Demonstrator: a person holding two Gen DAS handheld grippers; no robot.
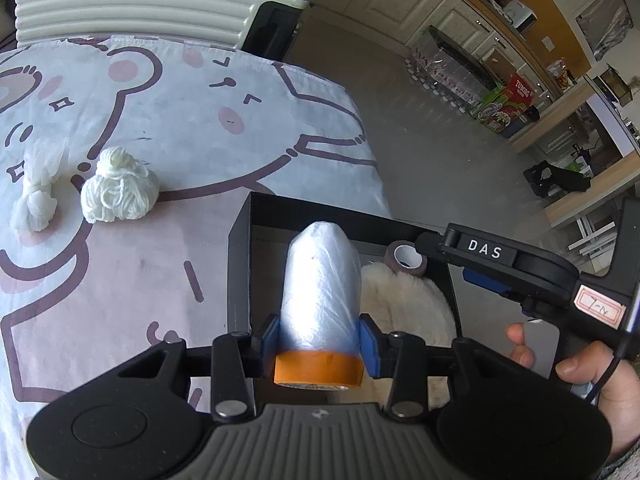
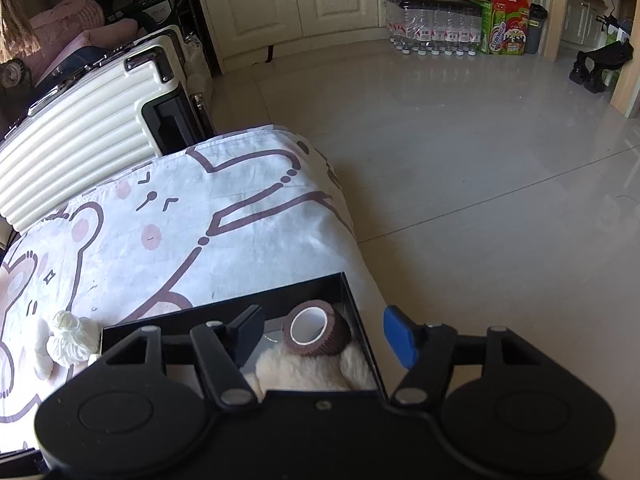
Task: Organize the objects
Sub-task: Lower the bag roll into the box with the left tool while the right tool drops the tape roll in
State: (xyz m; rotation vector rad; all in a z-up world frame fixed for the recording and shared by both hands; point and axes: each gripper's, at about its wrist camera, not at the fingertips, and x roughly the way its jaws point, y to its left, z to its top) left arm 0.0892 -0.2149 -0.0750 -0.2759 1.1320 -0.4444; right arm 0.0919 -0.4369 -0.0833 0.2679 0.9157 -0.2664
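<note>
My left gripper (image 1: 320, 336) is shut on a roll of clear plastic film with an orange core (image 1: 320, 276), held over a black box (image 1: 240, 264) on the bear-print cloth. Inside the box lie a brown bandage roll (image 2: 318, 330) and a fluffy cream item (image 2: 296, 368). My right gripper (image 2: 324, 334) hangs open over the box's right end, the brown roll below and between its fingers, pads off it. A ball of white yarn (image 1: 120, 192) and a knotted white cloth (image 1: 36, 196) lie on the cloth left of the box.
A cream ribbed suitcase (image 2: 80, 132) stands behind the table. The table's right edge (image 2: 352, 220) drops to a tiled floor. Packs of water bottles (image 2: 432, 28) and boxes stand by the far cabinets. A hand (image 1: 592, 376) holds the right gripper's handle.
</note>
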